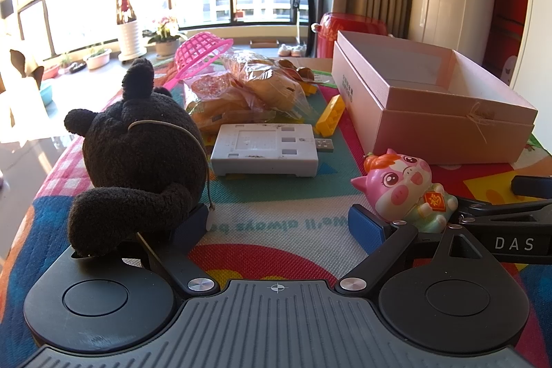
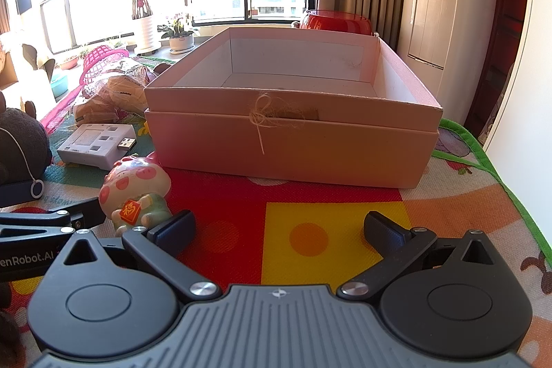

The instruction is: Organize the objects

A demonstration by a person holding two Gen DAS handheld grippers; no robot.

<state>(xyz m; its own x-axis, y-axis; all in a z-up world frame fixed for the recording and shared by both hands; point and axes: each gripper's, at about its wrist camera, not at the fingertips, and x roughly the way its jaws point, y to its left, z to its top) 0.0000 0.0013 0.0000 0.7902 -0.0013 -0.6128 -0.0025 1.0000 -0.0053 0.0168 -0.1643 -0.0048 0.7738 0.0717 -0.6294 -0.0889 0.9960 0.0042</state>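
An open pink box (image 1: pixel 431 106) stands at the right of the mat; it fills the middle of the right wrist view (image 2: pixel 293 140) and looks empty. A pink pig figurine (image 1: pixel 407 188) stands just beyond my left gripper's right finger; it also shows in the right wrist view (image 2: pixel 138 192). A black plush toy (image 1: pixel 134 154) rests against my left gripper's left finger. My left gripper (image 1: pixel 279 226) is open and holds nothing. My right gripper (image 2: pixel 279 230) is open and empty, in front of the box. A grey device with a USB plug (image 1: pixel 265 150) lies ahead.
A bag of bread (image 1: pixel 241 88), a pink plastic basket (image 1: pixel 200 57) and a yellow block (image 1: pixel 331 114) lie further back on the colourful mat (image 2: pixel 327 230). A red container (image 1: pixel 348 30) stands behind the box. The right gripper's body (image 1: pixel 510 223) sits at the right.
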